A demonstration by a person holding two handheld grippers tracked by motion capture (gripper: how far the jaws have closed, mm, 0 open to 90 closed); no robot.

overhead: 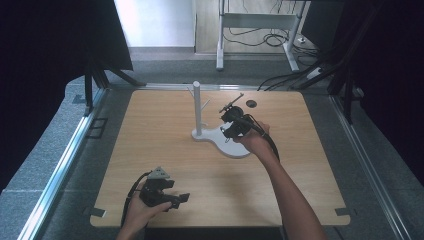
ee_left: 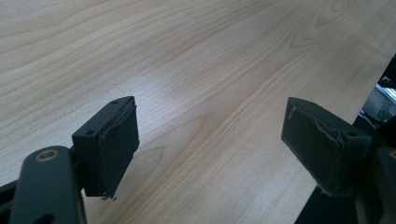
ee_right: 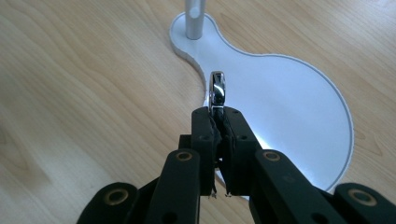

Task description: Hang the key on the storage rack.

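- The right gripper has its jaws pressed together on a small shiny metal ring, which stands on edge and sticks out past the pad tips; in the right gripper view the ring hangs above the white stand base, near the neck where its round part narrows toward the post
- In the high view the right gripper sits over the white stand, just to the right of the upright post; the ring itself is too small to make out there
- The post rises from the small end of the base; thin pegs branch from it higher up, seen in the high view
- The left gripper lies low over the near left part of the wooden table, well apart from the stand; its jaws are spread wide with nothing between the pads, only bare wood grain beyond them
- A small dark round object lies on the table behind the stand; what it is cannot be told
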